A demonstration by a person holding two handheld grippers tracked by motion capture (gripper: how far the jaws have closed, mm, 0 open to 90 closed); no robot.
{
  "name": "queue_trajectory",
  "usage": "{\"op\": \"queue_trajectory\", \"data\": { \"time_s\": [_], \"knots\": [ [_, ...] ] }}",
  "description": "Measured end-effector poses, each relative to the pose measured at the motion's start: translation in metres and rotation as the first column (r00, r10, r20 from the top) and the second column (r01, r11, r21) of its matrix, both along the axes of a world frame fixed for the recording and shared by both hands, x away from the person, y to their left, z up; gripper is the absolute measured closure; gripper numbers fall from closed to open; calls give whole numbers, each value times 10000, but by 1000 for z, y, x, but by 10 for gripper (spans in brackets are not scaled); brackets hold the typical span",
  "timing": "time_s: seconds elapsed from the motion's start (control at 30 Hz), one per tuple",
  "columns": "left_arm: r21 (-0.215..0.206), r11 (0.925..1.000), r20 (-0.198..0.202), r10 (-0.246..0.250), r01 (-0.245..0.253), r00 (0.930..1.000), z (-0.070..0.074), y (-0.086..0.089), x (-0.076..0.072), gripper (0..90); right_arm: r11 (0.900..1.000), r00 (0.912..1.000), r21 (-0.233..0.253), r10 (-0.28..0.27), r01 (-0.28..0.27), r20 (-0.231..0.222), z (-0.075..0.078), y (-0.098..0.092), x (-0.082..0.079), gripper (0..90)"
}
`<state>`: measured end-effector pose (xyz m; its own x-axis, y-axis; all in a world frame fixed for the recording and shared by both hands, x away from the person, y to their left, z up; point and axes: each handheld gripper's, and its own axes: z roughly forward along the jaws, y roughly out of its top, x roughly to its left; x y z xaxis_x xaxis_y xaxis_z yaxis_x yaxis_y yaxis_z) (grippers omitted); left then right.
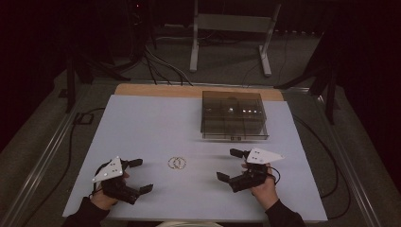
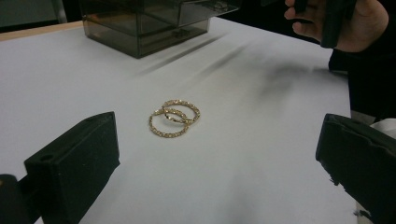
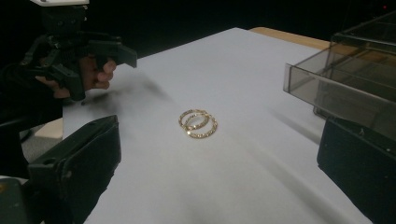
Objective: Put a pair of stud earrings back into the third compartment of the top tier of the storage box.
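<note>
Two gold hoop earrings [image 1: 177, 163] lie overlapping on the white table sheet [image 1: 151, 123], midway between both hands. They also show as twisted gold rings [image 2: 173, 118] in the left gripper view and as the same gold rings [image 3: 198, 123] in the right gripper view. My left gripper [image 1: 141, 175] rests at the lower left, open, jaws wide apart with nothing between them. My right gripper [image 1: 230, 164] rests at the lower right, also open and empty. A smoky clear drawer box [image 1: 232, 115] stands behind the earrings toward the back right.
The drawer box [image 3: 345, 74] has one drawer pulled slightly out toward me. Cables run along both table sides, and a metal stand [image 1: 229, 33] is on the floor beyond the table's far wooden edge [image 1: 156, 90].
</note>
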<state>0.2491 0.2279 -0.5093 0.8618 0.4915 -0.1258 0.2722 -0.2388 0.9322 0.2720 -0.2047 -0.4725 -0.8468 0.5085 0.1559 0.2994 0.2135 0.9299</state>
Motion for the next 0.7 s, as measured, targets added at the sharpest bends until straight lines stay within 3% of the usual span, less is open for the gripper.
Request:
{"op": "queue_trajectory", "data": {
  "time_s": [0.27,0.7],
  "knots": [
    [20,10000,-16,-25,25,10000,0,0,0,5,9996,9996,6,277,-277,-35,2,16,8,0],
    [16,10000,36,-78,78,10000,1,0,-1,5,9925,9920,-249,1187,-1198,-419,-7,54,22,0]
  ]
}}
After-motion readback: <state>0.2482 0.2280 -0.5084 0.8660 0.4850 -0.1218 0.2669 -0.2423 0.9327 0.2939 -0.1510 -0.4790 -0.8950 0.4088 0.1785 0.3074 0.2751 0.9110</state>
